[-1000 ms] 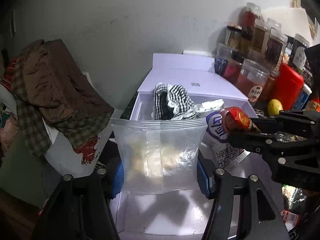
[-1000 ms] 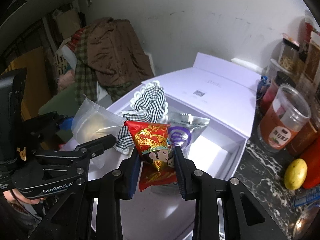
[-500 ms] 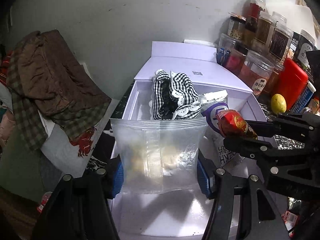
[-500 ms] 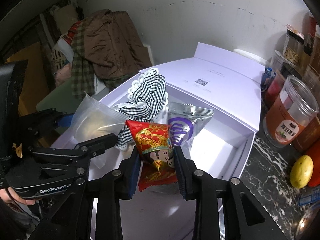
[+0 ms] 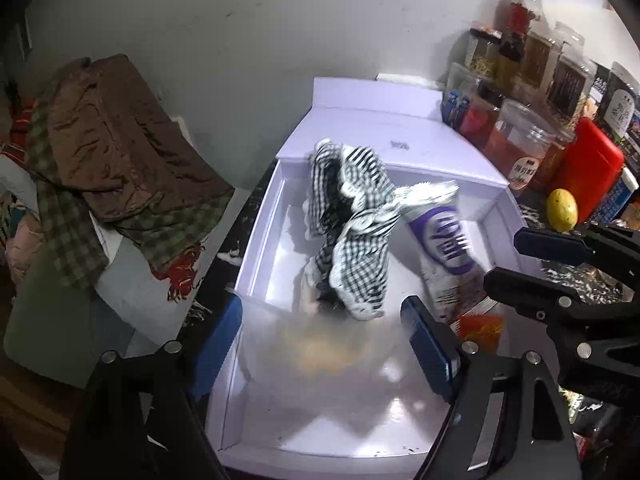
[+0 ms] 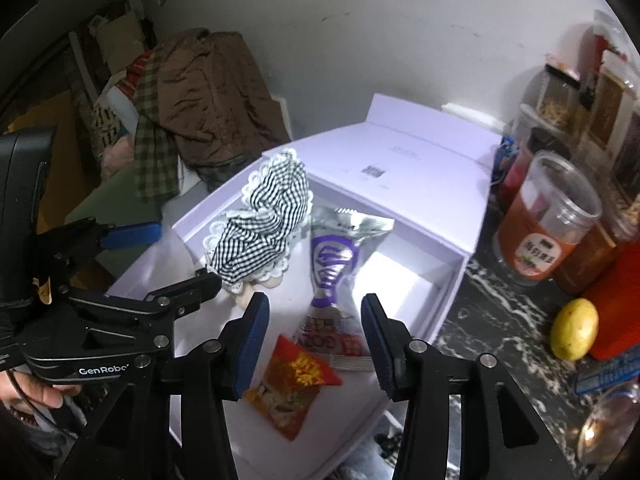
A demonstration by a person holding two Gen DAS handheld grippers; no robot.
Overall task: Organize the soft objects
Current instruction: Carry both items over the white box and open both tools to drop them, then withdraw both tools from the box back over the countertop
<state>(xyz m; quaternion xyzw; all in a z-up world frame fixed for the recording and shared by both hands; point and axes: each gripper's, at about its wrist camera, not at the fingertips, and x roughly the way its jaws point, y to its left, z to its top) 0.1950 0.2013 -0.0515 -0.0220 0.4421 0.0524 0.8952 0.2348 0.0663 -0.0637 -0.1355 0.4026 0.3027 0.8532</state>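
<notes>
Both grippers hang over the open white box (image 6: 448,276), jaws spread and gripping nothing: left gripper (image 5: 326,346), right gripper (image 6: 312,340). In the box: red-gold snack packet (image 6: 294,386) lying flat near front, crinkled; clear zip bag (image 5: 320,348) blurred, pale lumps inside; black-white checked cloth (image 6: 266,224) bunched, lace-edged; silver-purple pouch (image 6: 334,264) beside it.

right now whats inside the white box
The white box holds a checkered cloth, a purple snack pouch, a red packet and a blurred clear bag. Anything beneath them is hidden.
</notes>
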